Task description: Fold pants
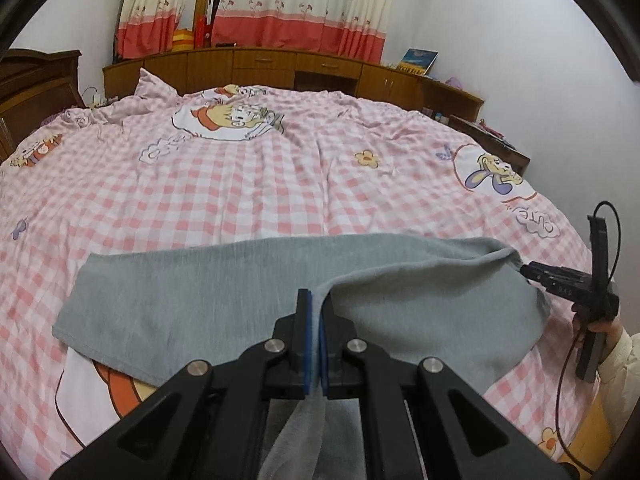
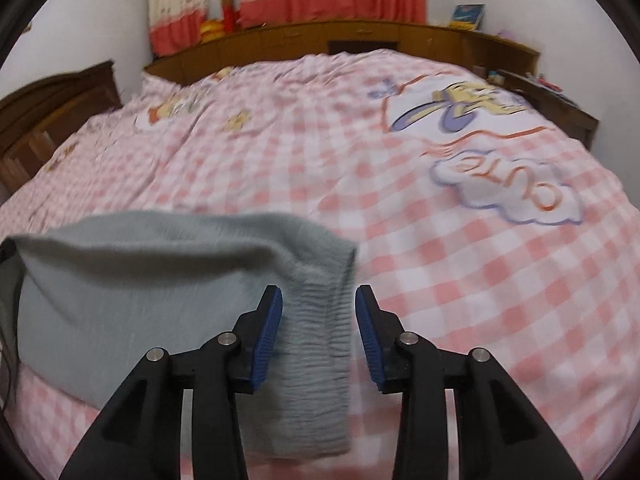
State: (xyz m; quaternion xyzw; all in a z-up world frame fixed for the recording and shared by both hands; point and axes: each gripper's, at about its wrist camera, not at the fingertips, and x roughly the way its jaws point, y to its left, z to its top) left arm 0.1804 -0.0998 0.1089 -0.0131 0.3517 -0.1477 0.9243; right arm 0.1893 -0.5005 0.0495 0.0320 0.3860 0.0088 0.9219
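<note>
Left wrist view: grey pants (image 1: 208,304) lie across the near part of the bed (image 1: 248,184), on the pink checked cover, stretched sideways from the leg end at left to the waist end at right. Fabric is a soft knit, matte, light grey; it drapes loosely and holds shallow wrinkles. The near edge is lifted into a ridge. Legs appear stacked one on the other, so I judge the lengthwise fold done; the crosswise folds are not yet made.

Left hand-held gripper (image 1: 319,300) is clenched on that lifted edge, a strip of cloth running down between its blue pads (image 1: 306,320). Right hand-held gripper (image 1: 530,270) sits at the far right tip of the garment, touching or just beside it in this view.

Right wrist view, somewhat blurred: the ribbed elastic waistband (image 2: 320,320) lies between the spread fingers of the right hand-held gripper (image 2: 319,308); jaws stand apart, nothing pinched.

Judgement: early-to-middle stage. Remaining: secure the waist end, carry one end over the other, flatten.

Wooden cabinets (image 1: 280,66) and curtains (image 1: 280,4) stand behind the bed.
</note>
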